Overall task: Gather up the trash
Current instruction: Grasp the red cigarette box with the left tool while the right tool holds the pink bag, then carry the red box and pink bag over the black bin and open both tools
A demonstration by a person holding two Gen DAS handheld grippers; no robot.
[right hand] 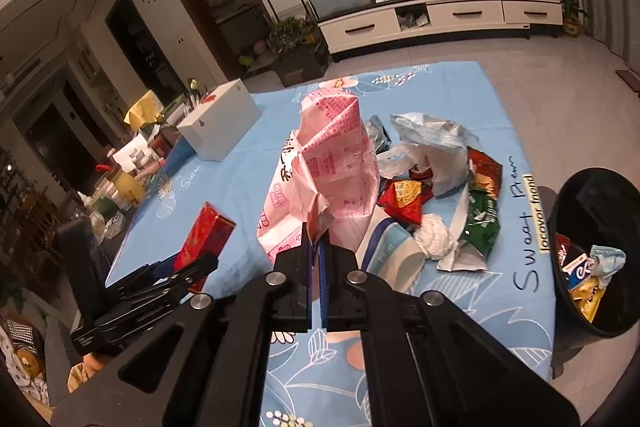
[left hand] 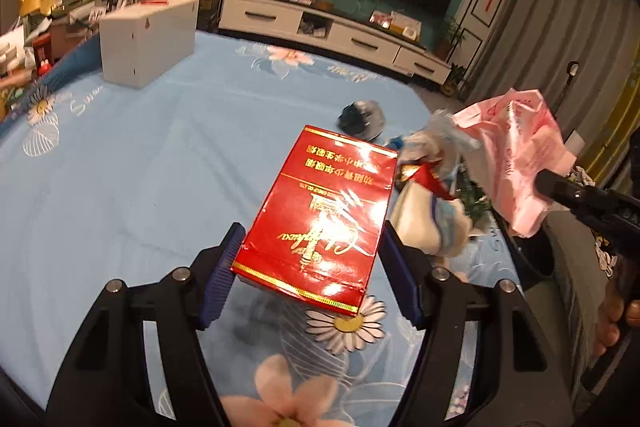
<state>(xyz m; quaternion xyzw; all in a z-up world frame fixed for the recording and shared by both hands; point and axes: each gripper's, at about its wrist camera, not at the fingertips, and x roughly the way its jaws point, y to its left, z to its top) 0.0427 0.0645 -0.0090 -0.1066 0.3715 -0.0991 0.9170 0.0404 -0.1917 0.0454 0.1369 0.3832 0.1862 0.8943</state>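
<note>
A red carton with gold lettering (left hand: 324,211) hangs above the blue flowered tablecloth (left hand: 140,167), casting a shadow on it. My left gripper (left hand: 311,239) is shut on its near end, a blue pad against each side. In the right wrist view the same carton (right hand: 204,239) shows at lower left. My right gripper (right hand: 316,241) is shut on a corner of a pink printed plastic bag (right hand: 336,155), which stands up in front of it. That bag (left hand: 516,155) also hangs at the right of the left wrist view. Several crumpled wrappers and bags (right hand: 440,187) lie heaped on the cloth beyond.
A black bin (right hand: 600,199) holding some wrappers stands off the table's right edge. A white box (right hand: 220,123) sits at the far left of the table. Bottles and clutter (right hand: 120,187) line the left side. A dark crumpled packet (left hand: 362,119) lies behind the carton.
</note>
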